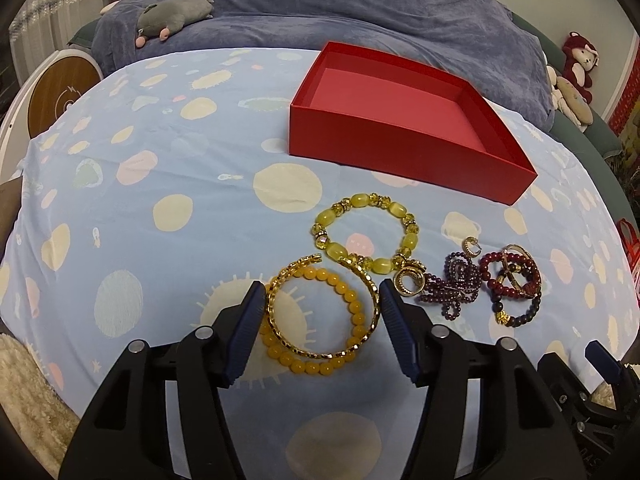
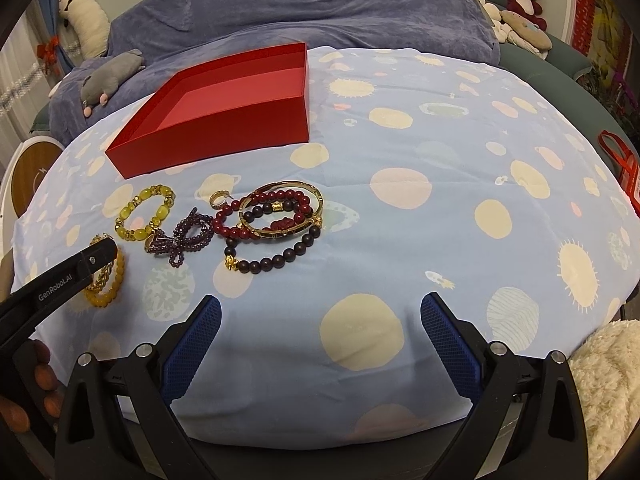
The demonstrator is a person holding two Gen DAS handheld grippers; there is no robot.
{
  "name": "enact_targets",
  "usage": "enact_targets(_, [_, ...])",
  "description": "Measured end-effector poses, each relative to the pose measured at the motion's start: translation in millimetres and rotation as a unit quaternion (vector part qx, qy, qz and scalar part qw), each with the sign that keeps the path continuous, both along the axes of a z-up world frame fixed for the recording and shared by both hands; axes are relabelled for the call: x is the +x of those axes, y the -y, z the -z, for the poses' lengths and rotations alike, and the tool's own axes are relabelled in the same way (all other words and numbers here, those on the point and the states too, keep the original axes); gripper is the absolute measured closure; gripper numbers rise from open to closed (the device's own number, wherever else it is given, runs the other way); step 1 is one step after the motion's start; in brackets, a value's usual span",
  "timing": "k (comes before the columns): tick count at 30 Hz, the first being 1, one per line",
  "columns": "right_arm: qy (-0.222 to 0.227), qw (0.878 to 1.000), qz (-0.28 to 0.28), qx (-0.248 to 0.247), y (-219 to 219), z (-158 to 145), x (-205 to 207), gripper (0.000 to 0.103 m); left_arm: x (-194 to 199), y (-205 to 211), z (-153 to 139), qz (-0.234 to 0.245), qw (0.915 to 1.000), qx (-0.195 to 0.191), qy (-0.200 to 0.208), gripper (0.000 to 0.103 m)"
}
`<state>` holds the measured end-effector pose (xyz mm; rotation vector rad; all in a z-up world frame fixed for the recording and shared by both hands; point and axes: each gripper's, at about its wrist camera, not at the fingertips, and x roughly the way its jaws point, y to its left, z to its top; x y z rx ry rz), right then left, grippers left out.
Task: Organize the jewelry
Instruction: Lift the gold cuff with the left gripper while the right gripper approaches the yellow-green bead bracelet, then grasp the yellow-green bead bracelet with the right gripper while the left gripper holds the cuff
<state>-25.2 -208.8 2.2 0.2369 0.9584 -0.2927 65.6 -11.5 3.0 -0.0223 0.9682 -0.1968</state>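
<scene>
The left gripper (image 1: 320, 292) is straddling, jaws apart and not yet pinching, the stiff gold bangle (image 1: 320, 308) and slippery, rolling amber beads (image 1: 352, 312) near the empty red box (image 1: 404, 148); grip across both rims, while the right gripper (image 2: 320, 312) is hovering wide, empty.

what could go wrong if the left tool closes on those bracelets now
The left tool straddles both the gold chain bangle and the orange bead bracelet lying inside it, so it may lift two or drop one. The bangle's end also lies close to the yellow-green bead bracelet, which could drag along.
</scene>
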Motion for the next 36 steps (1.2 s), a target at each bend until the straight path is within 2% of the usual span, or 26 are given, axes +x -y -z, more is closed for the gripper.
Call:
enact_targets(7, [0.003, 1.000, -0.016, -0.002, -2.2, -8.3, 5.3, 0.007, 2.4, -16.5, -14.9, -0.015, 0.9998, -0.009, 0.009, 0.047])
enact_targets(11, [0.014, 1.000, -0.015, -0.009, 2.6, -16.1, 15.8, 0.007, 5.5, -25.1, -18.0, -0.026, 0.9995, 0.001, 0.016, 0.047])
enact_targets(15, [0.013, 1.000, -0.016, 0.009, 5.3, -19.7, 33.3, 0.007, 6.8, -32.6, -17.6, -0.034, 0.9993, -0.001, 0.016, 0.047])
enact_targets(21, [0.021, 0.997, -0.065, 0.022, -22.6, -24.7, 64.6, 0.008, 9.5, -42.3, -17.4, -0.043, 0.9990, -0.005, 0.016, 0.047])
enact_targets(26, [0.019, 0.993, -0.113, 0.021, -53.4, -22.1, 93.3, 0.018, 13.6, -52.5, -15.8, -0.052, 0.9985, -0.005, 0.014, 0.047])
enact_targets(36, [-0.017, 0.985, -0.171, 0.012, -92.1, 1.0, 138.5, 0.050, 21.4, -68.9, -11.7, -0.067, 0.9977, 0.003, 0.011, 0.047])
